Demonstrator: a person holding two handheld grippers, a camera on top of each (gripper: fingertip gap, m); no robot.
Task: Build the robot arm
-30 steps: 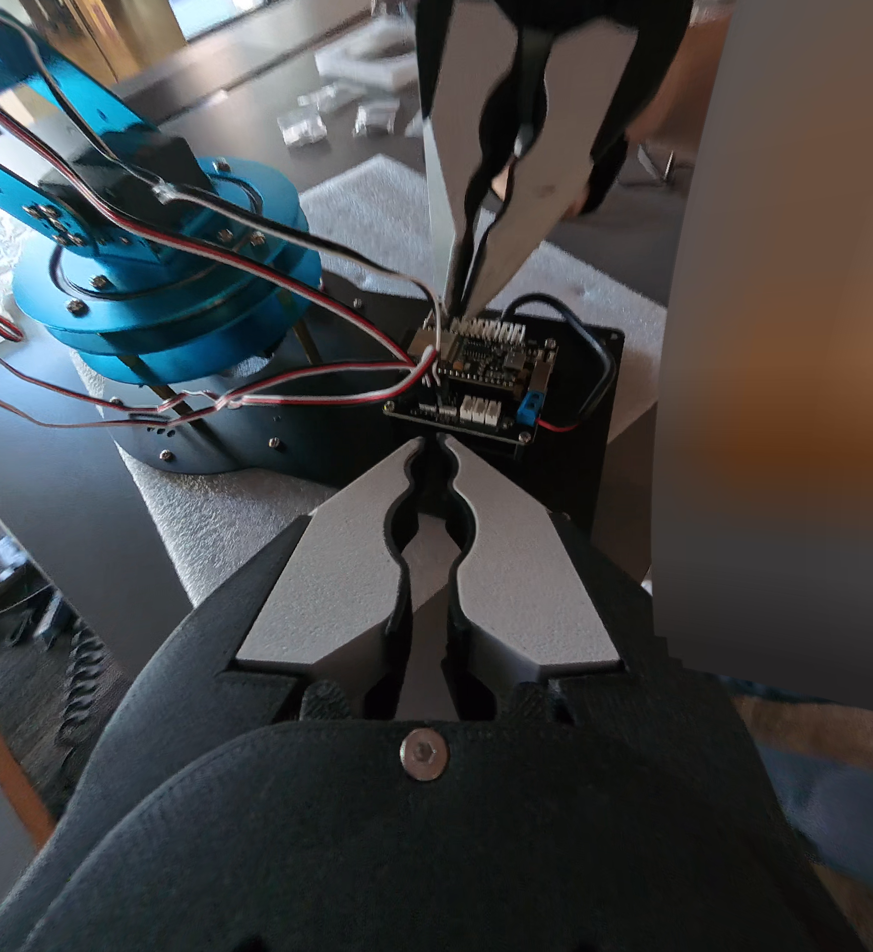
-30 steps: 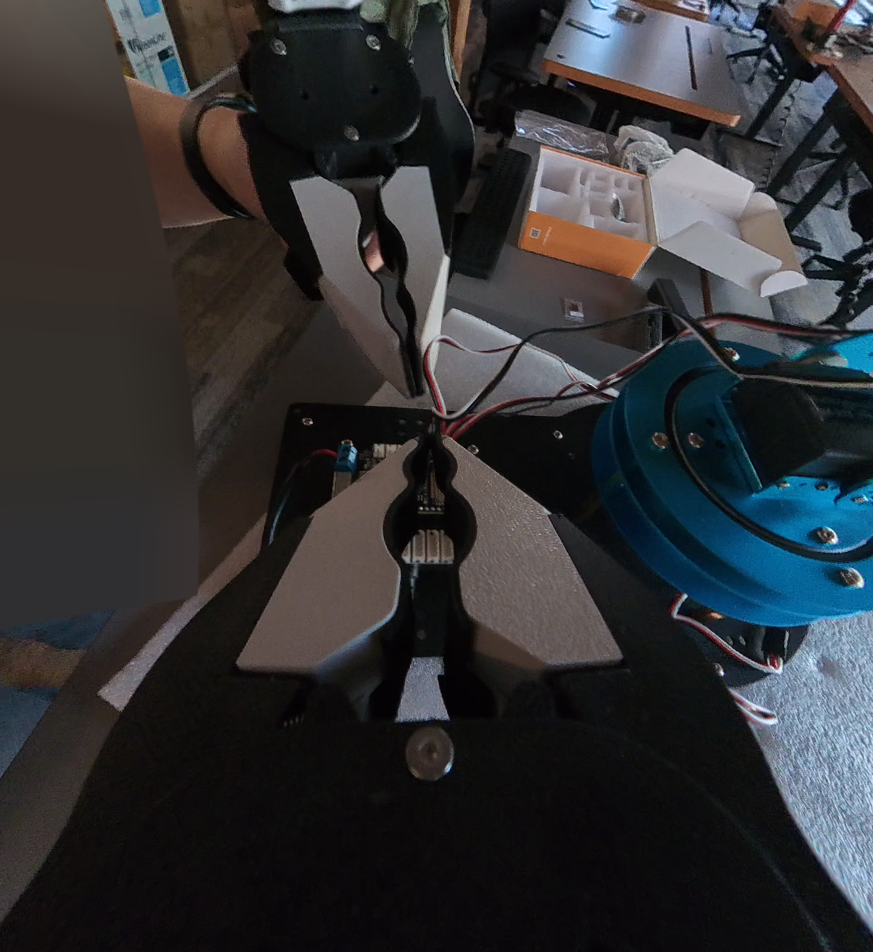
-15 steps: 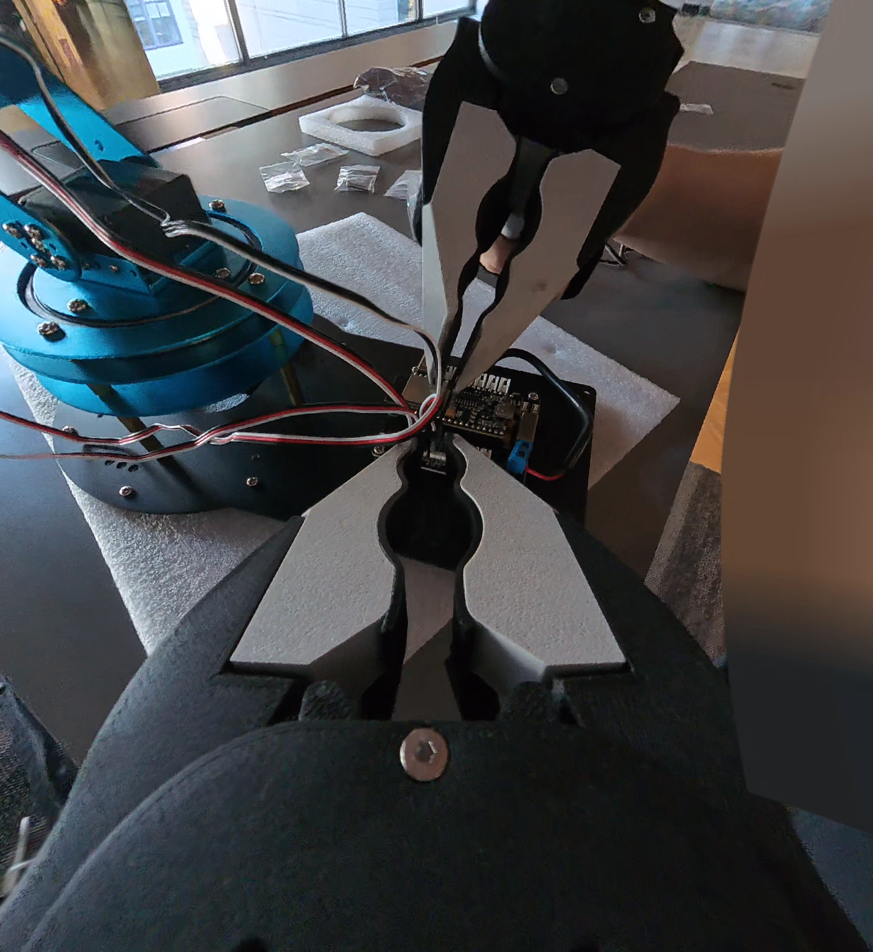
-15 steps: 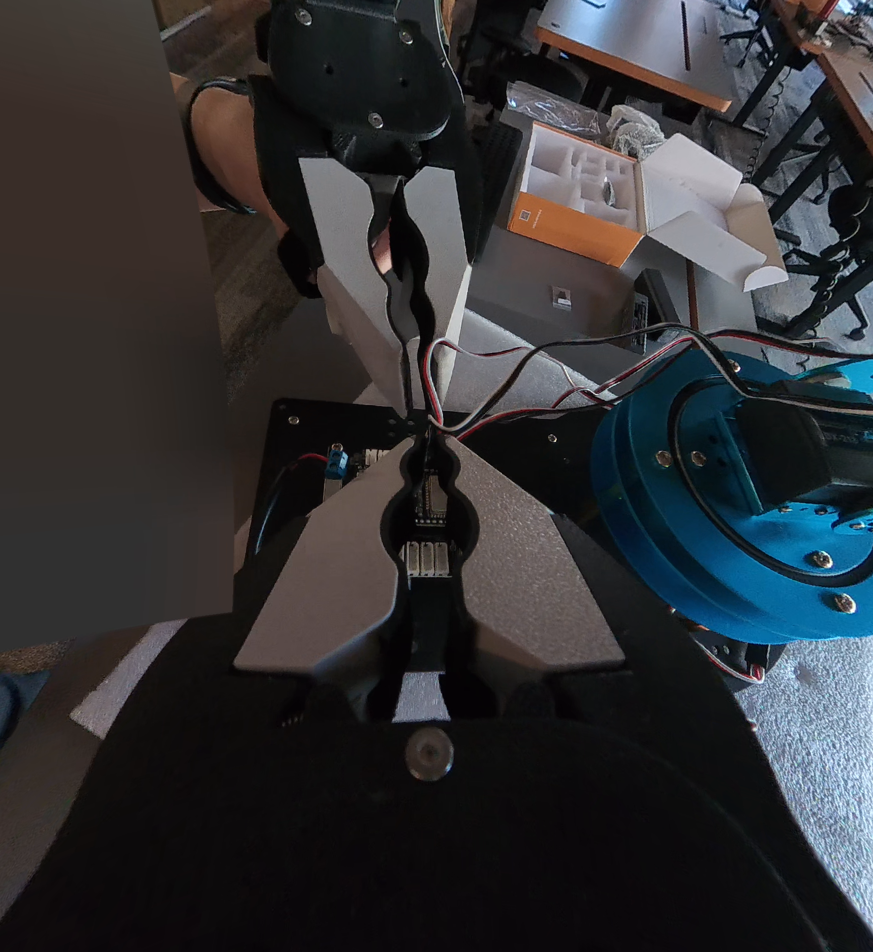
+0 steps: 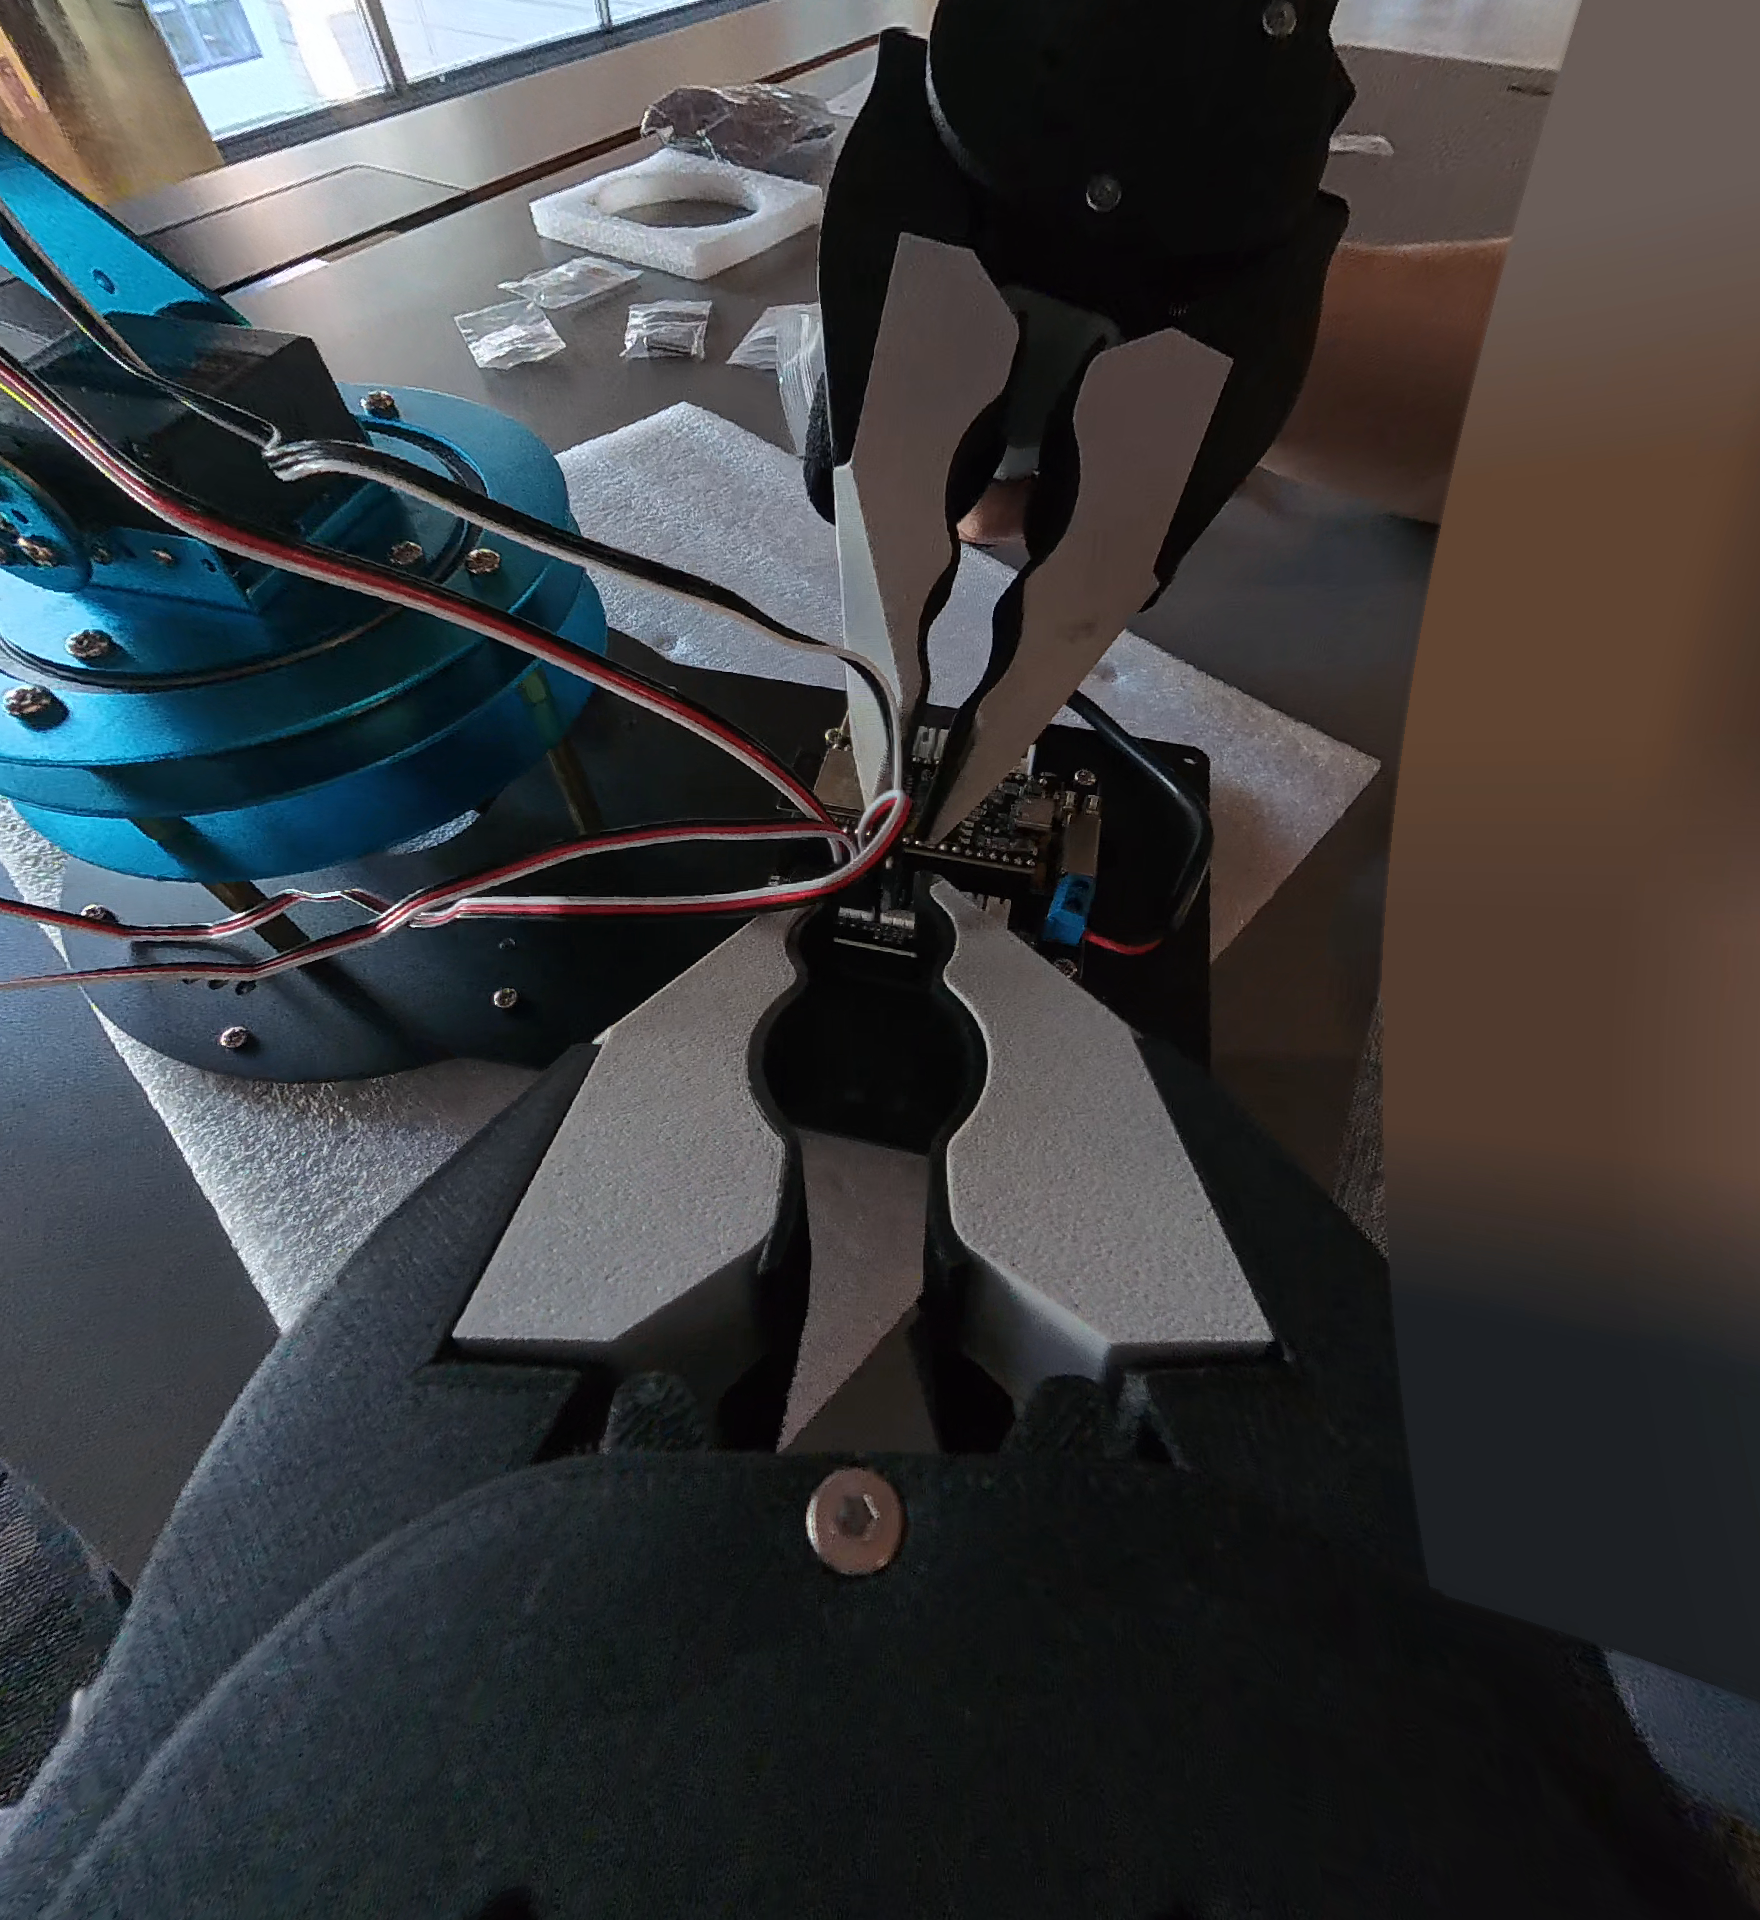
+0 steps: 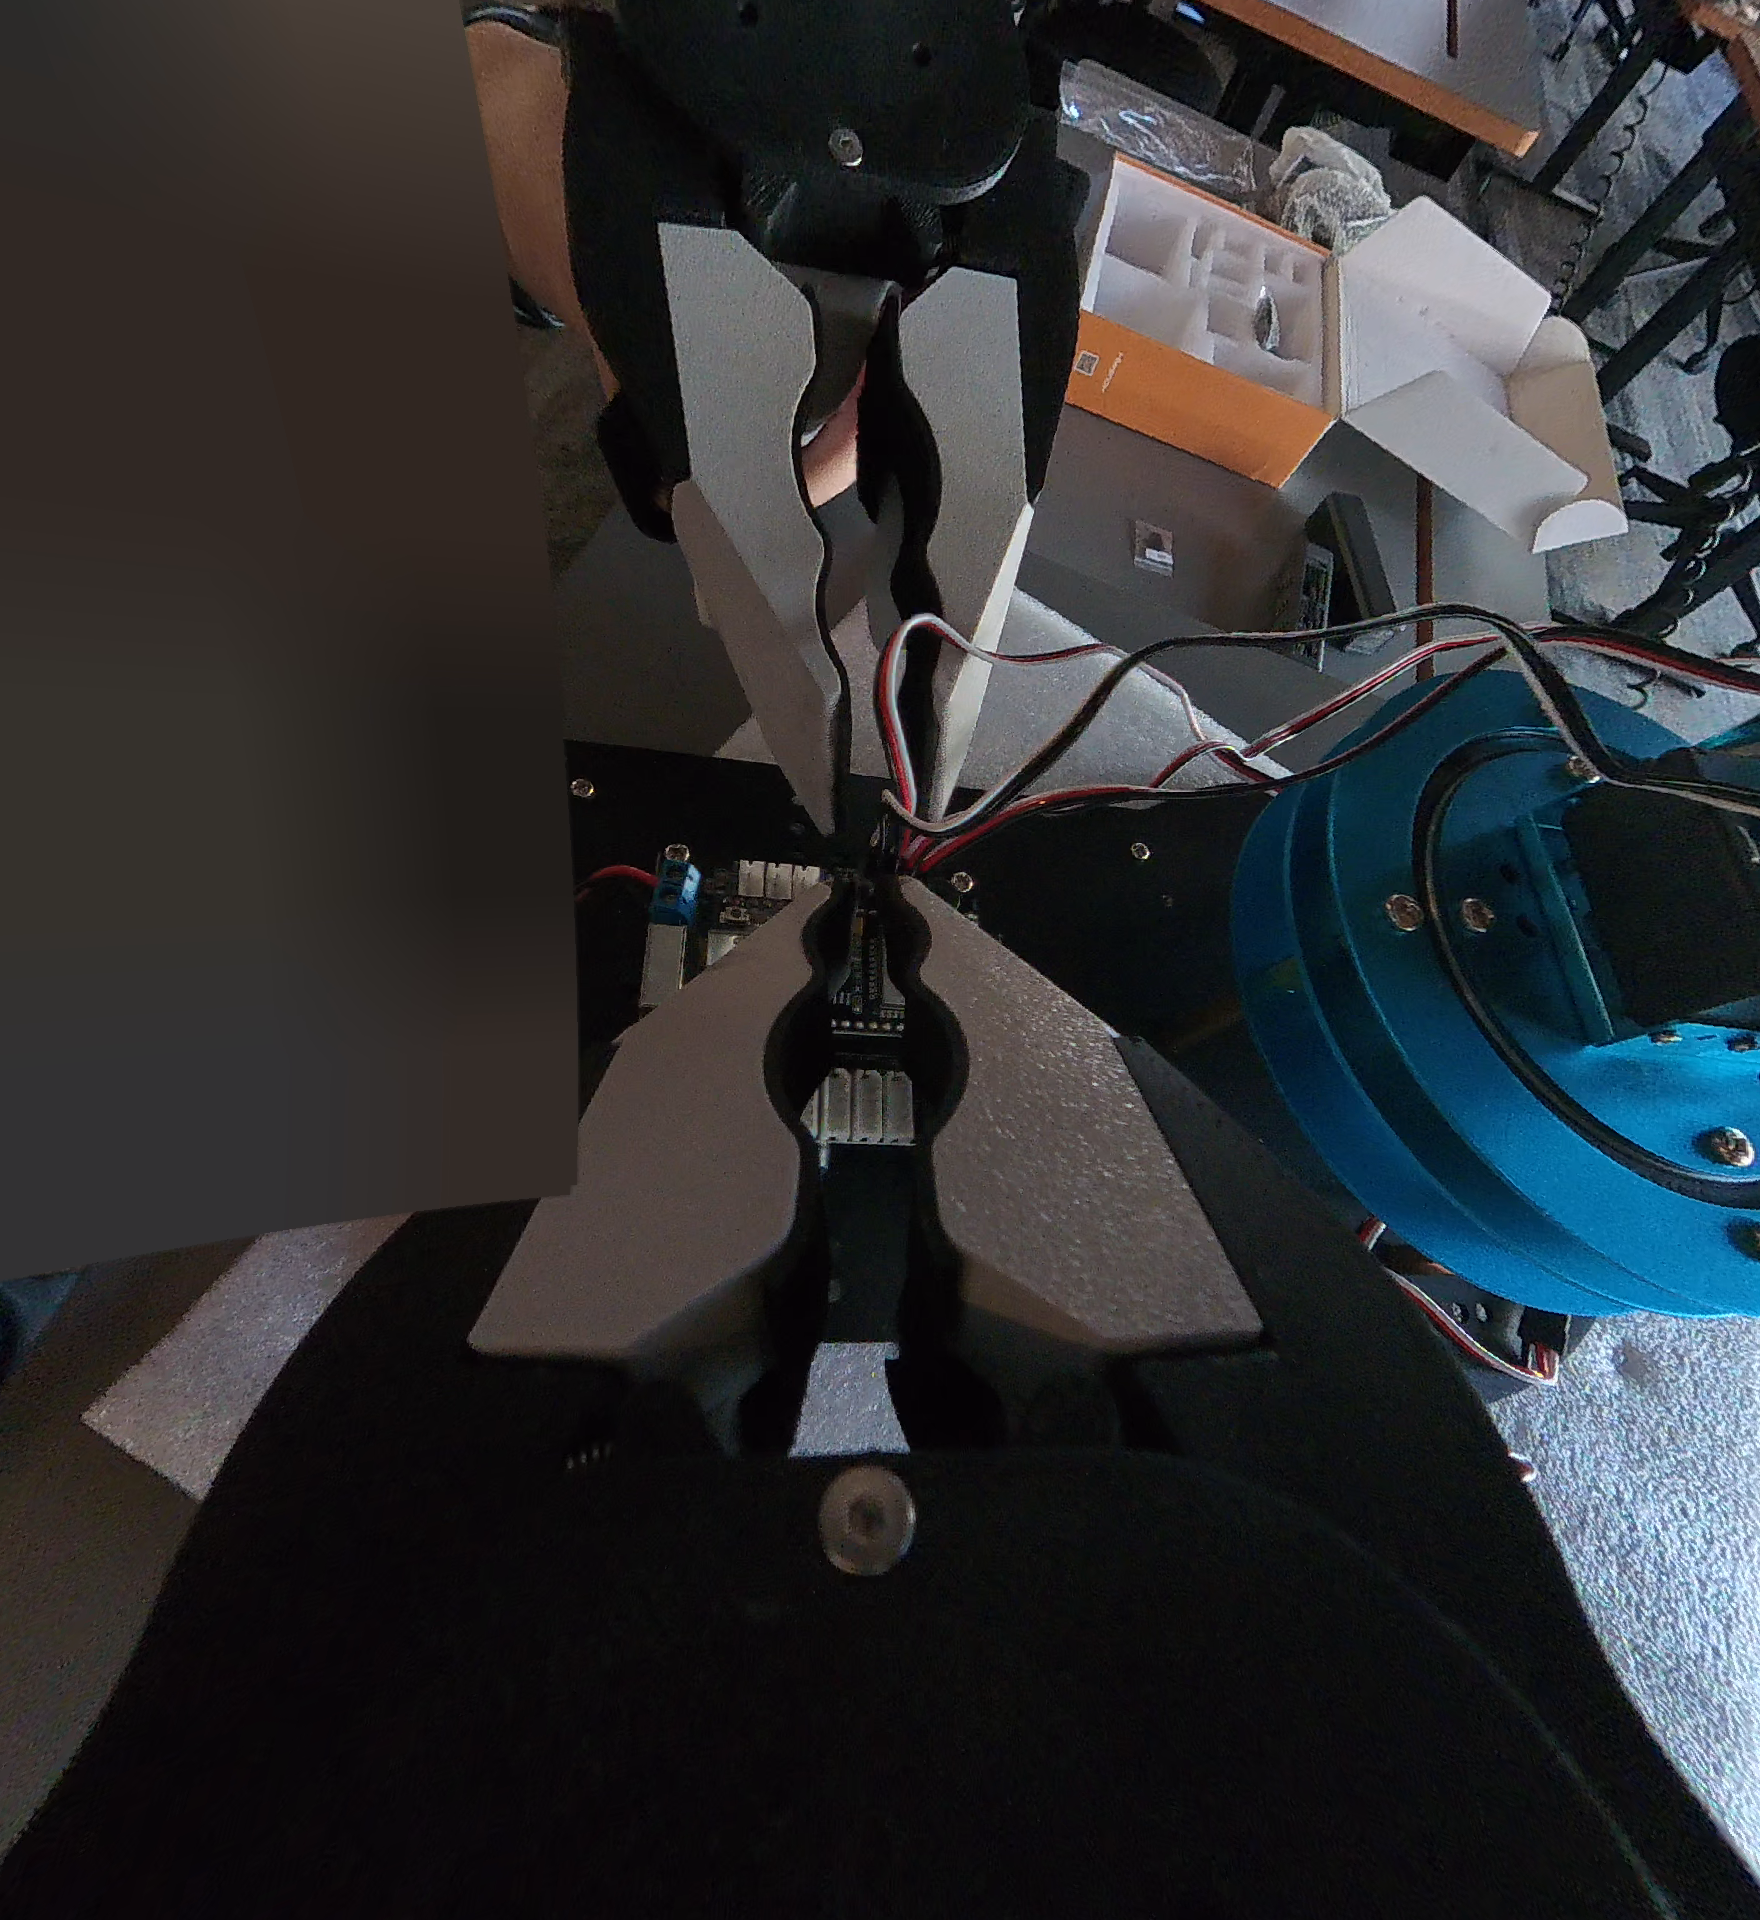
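Note:
A small black circuit board (image 5: pixel 1021 821) sits on a black base plate (image 5: pixel 1146 977) beside a blue robot arm base (image 5: pixel 232 665). Red, white and black servo wires (image 5: pixel 543 873) run from the arm to the board. My left gripper (image 5: pixel 876 899) is at the board's near edge, its tips closed on the wire bundle where it meets the board. My right gripper (image 5: pixel 915 816) points down from the far side, its tips shut on a looped wire end just above the board. In the right wrist view, my right gripper (image 6: pixel 871 883) meets the left gripper (image 6: pixel 886 816) over the board (image 6: pixel 751 894).
The arm base (image 6: pixel 1478 1039) and plate rest on a white foam sheet (image 5: pixel 710 499) on a dark table. Behind lie a white foam block (image 5: pixel 678 208) and small plastic bags (image 5: pixel 564 312). An open orange box (image 6: pixel 1188 395) sits beyond the table. A person's forearm is behind the right gripper. Less than 4 cm separates the two grippers' tips.
Both grippers have drawn closer together over the board. The right gripper has lifted a short wire loop slightly. The left gripper's tips have moved forward to the wire bundle.

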